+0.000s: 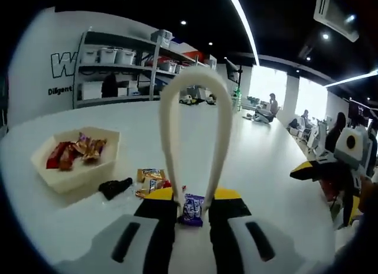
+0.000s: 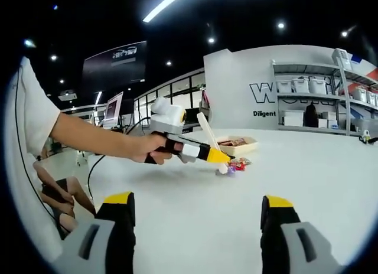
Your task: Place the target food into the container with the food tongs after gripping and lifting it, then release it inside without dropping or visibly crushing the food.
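- Closest to the lens in the left gripper view, the left gripper (image 1: 192,218) has its jaws pressed in on the white food tongs (image 1: 195,126), squeezing the looped tool so that its two arms run together near the jaws.
- Pinched where those arms meet is a purple-wrapped candy (image 1: 193,209), the target food; whether it has cleared the table (image 1: 266,168) or is touching it is hard to judge from this angle.
- Loading the tongs through the gripper rather than grabbing the candy directly keeps the squeeze soft, which suits the no-crush demand.
- Just beyond the candy lie more wrapped sweets (image 1: 150,180) and a dark wrapped piece (image 1: 115,187), loose on the table and near the pick point.
- Off to the left stands the cream container (image 1: 59,176), open-topped and already holding several red and gold wrapped candies, well apart from the purple one, so a carry across is what remains.
- Seen from the right gripper view, a person's hand (image 2: 152,149) holds the left gripper low with the tongs (image 2: 208,132) slanting down to the sweets beside the container (image 2: 248,147).
- Spread wide and empty, the right gripper (image 2: 198,221) hangs back above bare table, probably just kept out of the way.
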`<action>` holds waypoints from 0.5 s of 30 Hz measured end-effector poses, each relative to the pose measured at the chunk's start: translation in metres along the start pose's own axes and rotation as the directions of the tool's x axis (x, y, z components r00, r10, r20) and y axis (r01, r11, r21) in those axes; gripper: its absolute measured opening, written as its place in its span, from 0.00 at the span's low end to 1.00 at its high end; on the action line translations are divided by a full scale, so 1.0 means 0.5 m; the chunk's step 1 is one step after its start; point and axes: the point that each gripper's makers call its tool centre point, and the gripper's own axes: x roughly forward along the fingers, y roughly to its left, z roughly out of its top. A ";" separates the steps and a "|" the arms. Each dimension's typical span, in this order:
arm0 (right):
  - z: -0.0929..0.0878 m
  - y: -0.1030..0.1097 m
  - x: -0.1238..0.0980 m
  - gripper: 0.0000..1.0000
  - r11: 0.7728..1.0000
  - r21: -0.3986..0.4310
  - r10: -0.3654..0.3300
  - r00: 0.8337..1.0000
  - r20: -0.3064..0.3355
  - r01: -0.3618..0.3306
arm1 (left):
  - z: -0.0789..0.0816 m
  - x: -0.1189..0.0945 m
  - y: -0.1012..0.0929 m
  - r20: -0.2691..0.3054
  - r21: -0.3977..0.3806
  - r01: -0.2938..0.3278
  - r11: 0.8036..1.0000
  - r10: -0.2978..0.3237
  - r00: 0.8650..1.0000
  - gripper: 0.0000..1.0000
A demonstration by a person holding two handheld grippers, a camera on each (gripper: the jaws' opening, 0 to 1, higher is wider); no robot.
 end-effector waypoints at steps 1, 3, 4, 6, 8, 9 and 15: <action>-0.001 -0.001 0.000 0.87 1.000 0.005 -0.001 1.000 -0.001 0.001 | 0.011 -0.005 0.000 0.011 -0.001 -0.006 1.000 0.006 1.000 0.19; -0.003 -0.002 0.001 0.91 1.000 0.012 -0.001 1.000 0.000 0.001 | 0.029 -0.013 -0.005 0.030 -0.006 0.005 1.000 -0.005 1.000 0.20; -0.003 -0.002 0.002 0.91 1.000 0.016 0.000 1.000 0.002 -0.001 | 0.040 -0.019 -0.005 0.037 -0.009 0.006 1.000 -0.006 0.999 0.20; -0.002 -0.002 0.004 0.90 1.000 0.021 0.003 1.000 0.008 -0.003 | 0.047 -0.023 0.004 0.041 -0.015 0.002 1.000 -0.001 0.999 0.20; -0.004 0.002 0.008 0.91 1.000 0.019 0.007 1.000 0.004 -0.007 | 0.053 -0.027 0.016 0.053 -0.022 -0.011 1.000 0.012 0.999 0.20; -0.006 0.003 0.009 0.90 1.000 0.016 0.008 1.000 0.002 -0.008 | 0.052 -0.028 0.018 0.052 -0.052 -0.012 0.999 0.015 0.999 0.19; -0.009 0.005 0.008 0.90 1.000 0.010 0.014 1.000 -0.005 -0.014 | 0.021 -0.026 0.012 0.009 -0.001 -0.021 1.000 0.021 1.000 0.21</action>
